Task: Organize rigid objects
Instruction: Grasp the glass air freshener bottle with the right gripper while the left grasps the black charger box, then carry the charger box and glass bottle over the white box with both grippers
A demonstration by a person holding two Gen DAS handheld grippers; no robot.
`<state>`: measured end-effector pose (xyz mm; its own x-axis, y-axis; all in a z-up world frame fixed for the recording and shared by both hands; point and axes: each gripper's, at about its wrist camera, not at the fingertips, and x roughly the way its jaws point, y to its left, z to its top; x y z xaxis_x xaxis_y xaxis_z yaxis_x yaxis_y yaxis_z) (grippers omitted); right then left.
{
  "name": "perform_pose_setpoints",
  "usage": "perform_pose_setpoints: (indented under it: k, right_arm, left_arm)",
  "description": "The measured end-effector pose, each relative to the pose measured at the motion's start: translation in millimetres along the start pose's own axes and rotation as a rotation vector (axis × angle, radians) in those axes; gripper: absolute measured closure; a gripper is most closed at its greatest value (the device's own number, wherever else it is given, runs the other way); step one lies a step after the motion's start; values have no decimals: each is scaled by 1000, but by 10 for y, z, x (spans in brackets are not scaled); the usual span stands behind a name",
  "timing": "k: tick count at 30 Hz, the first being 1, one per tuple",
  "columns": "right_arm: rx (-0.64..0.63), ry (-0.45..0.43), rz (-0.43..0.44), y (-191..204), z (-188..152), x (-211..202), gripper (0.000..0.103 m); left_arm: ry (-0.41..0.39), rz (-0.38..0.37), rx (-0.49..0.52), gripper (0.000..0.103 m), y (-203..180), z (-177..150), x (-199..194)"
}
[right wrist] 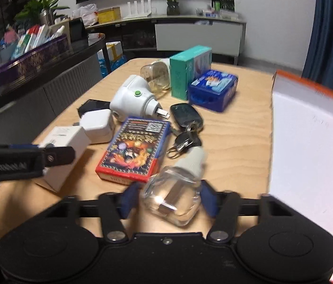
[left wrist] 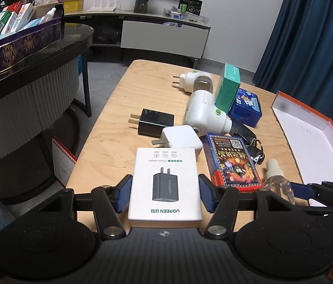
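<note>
My left gripper (left wrist: 165, 195) is shut on a white UGREEN adapter box (left wrist: 165, 184), its blue pads pressed against both sides, at the near end of the wooden table (left wrist: 119, 90). My right gripper (right wrist: 170, 200) stands around a clear refill bottle with a white cap (right wrist: 173, 194); the pads are at its sides, and the blur hides whether they touch it. The bottle also shows in the left wrist view (left wrist: 277, 181). The open orange box with a white inside (right wrist: 308, 153) lies to the right. The left gripper and its box also show at the left of the right wrist view (right wrist: 57, 151).
On the table lie a playing-card box (right wrist: 133, 151), car keys (right wrist: 185, 118), a white charger (left wrist: 181, 138), a black charger (left wrist: 154, 122), two white plug-in heaters (left wrist: 204, 113), a teal box (left wrist: 228, 87) and a blue tin (left wrist: 247, 106). A dark side table with a purple tray (left wrist: 19, 45) stands left.
</note>
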<state>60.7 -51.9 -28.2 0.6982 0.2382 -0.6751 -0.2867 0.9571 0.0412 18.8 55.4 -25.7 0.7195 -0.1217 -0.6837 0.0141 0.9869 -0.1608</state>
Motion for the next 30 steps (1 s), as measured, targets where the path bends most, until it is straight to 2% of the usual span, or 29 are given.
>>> perform_pose_setpoints:
  k: [5,14,24,30]
  right_arm:
    - [36,-7,11,-117,-28,-87,40]
    - [36,-155,-31,-332,106,-523,40]
    - [85,-222,-130,-890,243,-872,40]
    - [127,-232,-224,-1367,342,-1104,40]
  left_arm:
    - [-17,-9,8,44,-23,-1,-46]
    - [-67,-49,56,44,-256,87,-239]
    - [-80,-204,141,44,-944,316,-235]
    - [-30,-309,183,44,-1416,669,-80]
